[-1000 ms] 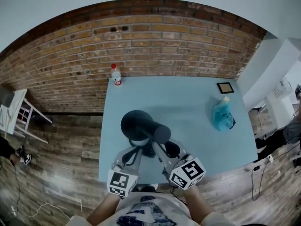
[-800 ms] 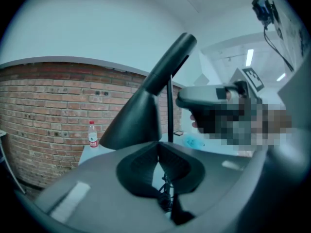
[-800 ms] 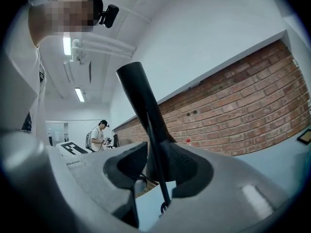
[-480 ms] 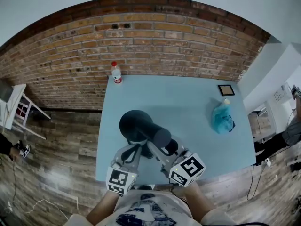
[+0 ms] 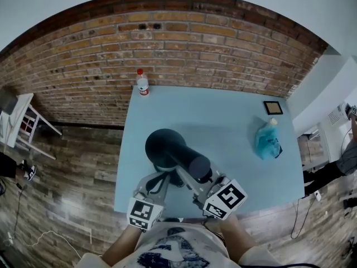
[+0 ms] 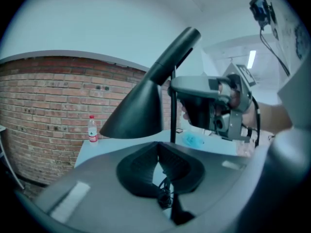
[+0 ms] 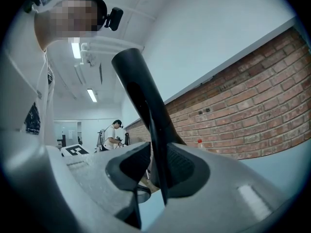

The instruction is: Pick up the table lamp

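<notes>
A black table lamp stands near the front edge of the blue table (image 5: pixel 234 116), with a cone shade (image 5: pixel 166 148) and a cylinder top (image 5: pixel 199 166). My right gripper (image 5: pixel 195 184) reaches in from the right, and the lamp's thin stem (image 7: pixel 158 169) runs up between its jaws. Those jaws have just been closing. The stem lies by the right pad, and light still shows between it and the left pad (image 7: pixel 136 164). My left gripper (image 6: pixel 158 152) points at the lamp's foot below the shade (image 6: pixel 136 110). Its tips meet with nothing seen between them.
A small bottle with a red cap (image 5: pixel 143 82) stands at the table's far left corner by the brick wall. A blue bag (image 5: pixel 266 141) and a small framed square (image 5: pixel 271 107) lie at the right. A white stand (image 5: pixel 22 127) is on the floor at the left.
The lamp's cylinder top has come nearer the right gripper and looks larger. Both grippers stay at the lamp's foot. The whole view has shifted slightly.
</notes>
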The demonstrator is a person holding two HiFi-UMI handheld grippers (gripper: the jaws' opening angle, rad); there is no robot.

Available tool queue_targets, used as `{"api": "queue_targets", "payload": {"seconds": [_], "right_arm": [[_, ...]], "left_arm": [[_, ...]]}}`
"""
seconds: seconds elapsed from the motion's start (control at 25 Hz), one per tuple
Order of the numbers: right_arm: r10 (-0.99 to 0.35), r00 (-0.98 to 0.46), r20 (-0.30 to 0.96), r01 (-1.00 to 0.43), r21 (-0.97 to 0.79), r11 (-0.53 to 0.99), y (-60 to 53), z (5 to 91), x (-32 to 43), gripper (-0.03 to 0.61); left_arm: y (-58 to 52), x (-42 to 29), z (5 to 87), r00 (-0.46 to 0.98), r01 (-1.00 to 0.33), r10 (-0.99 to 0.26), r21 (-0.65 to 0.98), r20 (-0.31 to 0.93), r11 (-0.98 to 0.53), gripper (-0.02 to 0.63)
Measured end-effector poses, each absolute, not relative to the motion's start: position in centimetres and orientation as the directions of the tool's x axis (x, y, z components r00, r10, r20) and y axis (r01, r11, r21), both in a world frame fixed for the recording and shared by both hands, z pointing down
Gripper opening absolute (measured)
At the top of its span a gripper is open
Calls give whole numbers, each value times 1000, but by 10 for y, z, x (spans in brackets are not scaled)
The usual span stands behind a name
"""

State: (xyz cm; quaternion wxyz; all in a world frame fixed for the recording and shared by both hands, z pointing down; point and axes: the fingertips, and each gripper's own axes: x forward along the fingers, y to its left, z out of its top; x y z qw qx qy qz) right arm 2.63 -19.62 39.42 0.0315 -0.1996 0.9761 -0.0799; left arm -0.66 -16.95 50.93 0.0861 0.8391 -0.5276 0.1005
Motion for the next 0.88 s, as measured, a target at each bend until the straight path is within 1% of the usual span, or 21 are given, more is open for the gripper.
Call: {"api": "queue_targets", "payload": {"seconds": [0.08,0.28,0.4,0.6,0.76,0.88], "right_arm": [[-385,-922,-26,-376,-163,912,-197,394,25,79],[-355,-935,-16,-349,-146,926,-195,394,24,55],[-350,-937,-15,-344,-147,927,-195,394,23,54],[-341,-940,-23,-334,-155,930,-196,393,21,54],[-334,-942,-30,-325,-161,932,-195,394,23,54],[-322,-946,-29,-314,-155,937,-195,393,22,54]], "left_arm": [[-170,-6,510,429,-899,-862,31,270,-437,-8],[-168,-4,521,433,-898,-859,52,272,-436,-8],[-165,-5,529,431,-900,-858,60,279,-433,-8],[-159,1,540,466,-879,-829,54,309,-474,-8],[-156,6,556,494,-867,-810,112,316,-486,-8],[-153,8,567,509,-857,-796,113,328,-502,-7]]}}
